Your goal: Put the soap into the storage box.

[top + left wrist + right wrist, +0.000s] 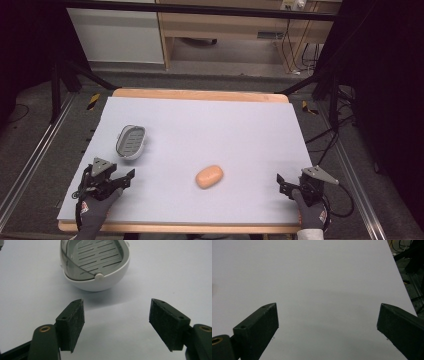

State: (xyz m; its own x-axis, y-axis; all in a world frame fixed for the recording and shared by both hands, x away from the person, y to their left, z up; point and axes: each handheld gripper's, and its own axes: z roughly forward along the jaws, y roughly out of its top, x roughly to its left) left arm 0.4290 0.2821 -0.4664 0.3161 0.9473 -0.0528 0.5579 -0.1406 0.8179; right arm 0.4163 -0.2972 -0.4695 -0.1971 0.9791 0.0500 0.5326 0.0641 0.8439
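You hold both grippers low at the bottom corners of the high view, likely at rest. Your left gripper sits at the lower left with its 2 jaws spread wide and nothing between them; its own view looks straight at the soap dish in the upper middle of the frame, near but apart from the pads. Your right gripper at the lower right is equally wide open and empty, facing bare table. The orange soap bar lies between them, below center, well apart from the dish.
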